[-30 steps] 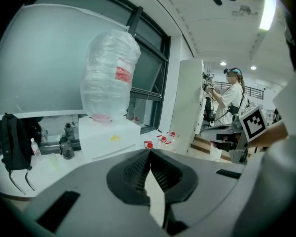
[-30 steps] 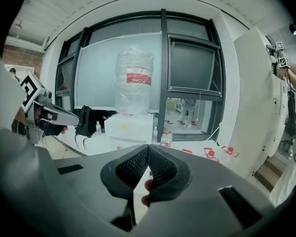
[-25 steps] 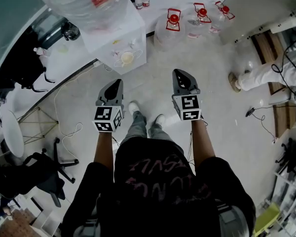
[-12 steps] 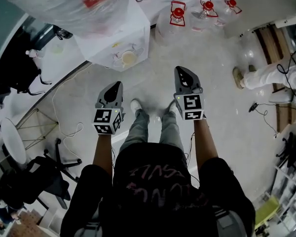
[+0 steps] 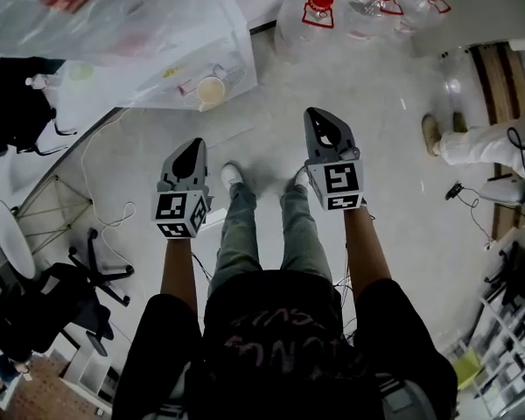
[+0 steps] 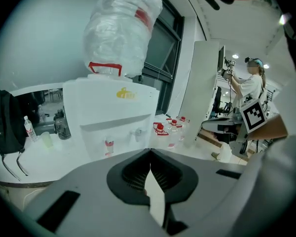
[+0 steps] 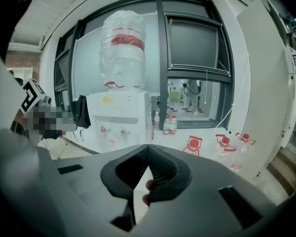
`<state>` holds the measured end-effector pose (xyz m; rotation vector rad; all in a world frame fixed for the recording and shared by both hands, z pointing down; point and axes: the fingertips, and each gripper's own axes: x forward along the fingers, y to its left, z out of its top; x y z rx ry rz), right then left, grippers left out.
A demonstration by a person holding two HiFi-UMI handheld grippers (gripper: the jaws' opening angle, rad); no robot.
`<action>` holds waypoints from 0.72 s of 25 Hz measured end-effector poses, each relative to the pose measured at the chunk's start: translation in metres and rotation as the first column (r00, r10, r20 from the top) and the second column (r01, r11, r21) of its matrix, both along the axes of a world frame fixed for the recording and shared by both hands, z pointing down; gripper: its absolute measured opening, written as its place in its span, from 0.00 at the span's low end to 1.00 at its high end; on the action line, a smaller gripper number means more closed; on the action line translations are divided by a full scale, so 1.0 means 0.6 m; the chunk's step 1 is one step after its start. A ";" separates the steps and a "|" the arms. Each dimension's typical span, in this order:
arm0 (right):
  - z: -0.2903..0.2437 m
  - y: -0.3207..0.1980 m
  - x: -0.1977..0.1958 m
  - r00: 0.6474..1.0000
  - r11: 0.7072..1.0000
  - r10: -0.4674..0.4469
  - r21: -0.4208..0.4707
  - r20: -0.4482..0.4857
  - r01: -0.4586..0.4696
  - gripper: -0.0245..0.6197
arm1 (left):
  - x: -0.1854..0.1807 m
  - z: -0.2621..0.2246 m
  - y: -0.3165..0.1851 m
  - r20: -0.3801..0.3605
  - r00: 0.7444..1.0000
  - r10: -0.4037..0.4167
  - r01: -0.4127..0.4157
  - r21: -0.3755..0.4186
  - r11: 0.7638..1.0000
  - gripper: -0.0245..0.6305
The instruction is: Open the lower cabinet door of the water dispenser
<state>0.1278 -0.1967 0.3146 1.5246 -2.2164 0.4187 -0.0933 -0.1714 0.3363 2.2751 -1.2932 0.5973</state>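
Head view: looking steeply down on the left claw [image 5: 192,147] and the right claw [image 5: 318,119], held out side by side above the floor [image 5: 271,103] and well short of the water dispenser [image 5: 157,73] at upper left. Seen shut tip to tip in each gripper view, with nothing between.

Facing the white dispenser front-on in both gripper views, with a plastic-wrapped bottle [image 6: 121,33] on top and two taps [image 6: 123,139] below. No sight of the lower cabinet door itself: hidden behind the claw bodies in the gripper views and under the machine's own top from above.

Probably a thin, light plastic panel on hinges, stiff enough to pull, smooth and slippery on its face, perhaps held by a small catch. Best taken at the free edge or finger recess opposite the hinge, with one claw opened and pinched there. Worth swinging out gently, not jerking, given a tall machine carrying a bottle.
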 end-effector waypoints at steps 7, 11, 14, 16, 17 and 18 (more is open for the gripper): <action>0.098 -0.021 0.010 0.999 1.000 -0.026 -0.010 0.023 0.026 0.06 | 0.015 0.088 -0.021 0.001 0.999 -0.046 0.046 0.008 0.999 0.05; 0.151 -0.031 0.010 0.999 0.999 -0.042 -0.004 0.027 0.042 0.06 | 0.023 0.143 -0.024 0.003 0.999 -0.052 0.052 0.006 0.999 0.05; 0.191 -0.040 0.015 0.999 0.999 -0.044 0.001 0.023 0.044 0.06 | 0.028 0.188 -0.024 0.003 0.999 -0.053 0.053 0.003 0.999 0.05; 0.217 -0.046 0.017 0.998 0.999 -0.051 0.006 0.026 0.051 0.06 | 0.029 0.220 -0.025 0.004 0.998 -0.063 0.063 0.003 0.998 0.05; 0.230 -0.050 0.017 0.998 0.998 -0.057 0.009 0.028 0.056 0.06 | 0.028 0.234 -0.027 0.004 0.997 -0.072 0.072 0.004 0.997 0.05; 0.243 -0.052 0.016 0.998 0.998 -0.062 0.011 0.030 0.062 0.06 | 0.027 0.248 -0.029 0.004 0.997 -0.081 0.081 0.007 0.997 0.05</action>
